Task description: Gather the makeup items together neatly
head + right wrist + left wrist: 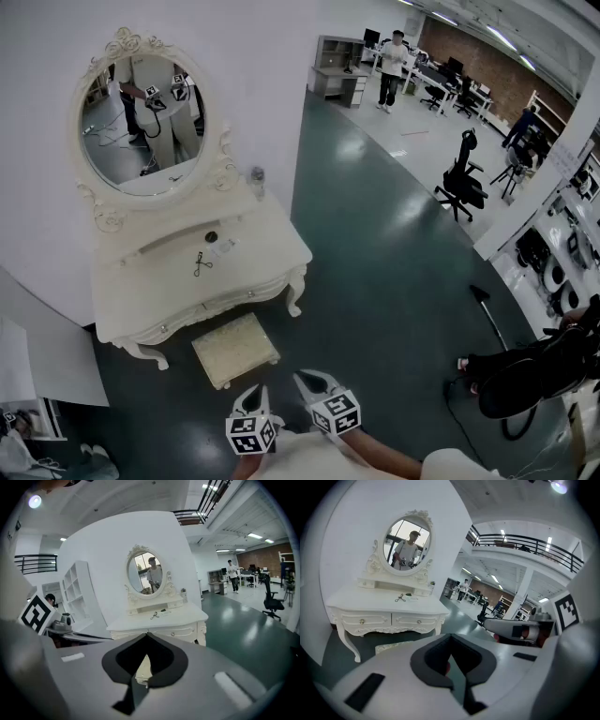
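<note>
Dressing table [267, 246] of white carved wood with an oval mirror [141, 127], set against the wall; a cushioned stool [235, 349] stands on the floor just in front. The makeup items lie near the middle of the tabletop: a scissor-handled tool [202, 264] (apparently an eyelash curler), a small dark round piece [211, 236] behind it, and a pale flat piece [223, 247] just beside that. A small bottle [257, 178] stands apart from them at the right rear corner. The person stands well back from the table, beyond the stool. The left gripper [253, 390] and right gripper [302, 378] are held side by side, tilted somewhat downward. Each has its jaws closed together on nothing.
</note>
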`<state>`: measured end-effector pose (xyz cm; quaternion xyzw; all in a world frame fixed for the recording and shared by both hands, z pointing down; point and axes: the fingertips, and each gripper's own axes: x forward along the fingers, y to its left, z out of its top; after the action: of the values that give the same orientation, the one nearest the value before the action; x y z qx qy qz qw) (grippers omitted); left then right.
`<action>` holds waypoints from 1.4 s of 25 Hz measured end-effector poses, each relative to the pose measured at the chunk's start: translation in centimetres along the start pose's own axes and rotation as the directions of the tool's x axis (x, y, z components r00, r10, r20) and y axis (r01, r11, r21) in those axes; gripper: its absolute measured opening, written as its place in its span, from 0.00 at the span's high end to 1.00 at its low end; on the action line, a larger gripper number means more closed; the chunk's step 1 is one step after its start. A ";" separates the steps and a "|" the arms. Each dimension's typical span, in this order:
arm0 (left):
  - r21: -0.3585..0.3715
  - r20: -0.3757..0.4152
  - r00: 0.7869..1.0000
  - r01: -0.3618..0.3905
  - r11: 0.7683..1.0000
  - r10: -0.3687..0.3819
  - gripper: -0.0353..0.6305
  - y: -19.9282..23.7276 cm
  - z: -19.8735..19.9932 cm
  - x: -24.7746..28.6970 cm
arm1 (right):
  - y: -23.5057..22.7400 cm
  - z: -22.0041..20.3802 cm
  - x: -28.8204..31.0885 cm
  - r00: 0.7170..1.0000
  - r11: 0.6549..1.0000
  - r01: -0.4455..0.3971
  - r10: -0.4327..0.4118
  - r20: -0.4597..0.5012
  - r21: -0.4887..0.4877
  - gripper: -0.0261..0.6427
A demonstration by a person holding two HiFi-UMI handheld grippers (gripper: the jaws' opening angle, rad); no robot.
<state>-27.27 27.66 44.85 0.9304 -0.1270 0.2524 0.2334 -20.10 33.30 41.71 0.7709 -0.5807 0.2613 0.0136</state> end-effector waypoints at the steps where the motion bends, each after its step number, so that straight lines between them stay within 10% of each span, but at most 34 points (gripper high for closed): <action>1: 0.014 0.007 1.000 -0.006 1.000 0.005 0.94 -0.8 -0.4 -0.7 | 0.3 -0.1 -0.7 1.000 1.000 -0.015 0.015 0.007 -0.010 0.96; 12: 0.254 0.067 0.997 -0.049 0.966 0.033 0.94 -14.5 -3.1 -2.3 | -1.9 -2.8 -10.4 0.992 0.991 -0.124 0.126 0.019 -0.058 0.96; 35: 0.232 0.031 0.992 -0.125 0.965 0.121 0.94 -23.3 -6.1 1.1 | -11.7 -4.4 -16.1 0.991 0.986 -0.130 0.126 0.041 0.100 0.96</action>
<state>-20.61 50.58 41.44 0.9439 -0.1558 0.2717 0.1050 -14.30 52.84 42.10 0.7360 -0.6150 0.2779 -0.0530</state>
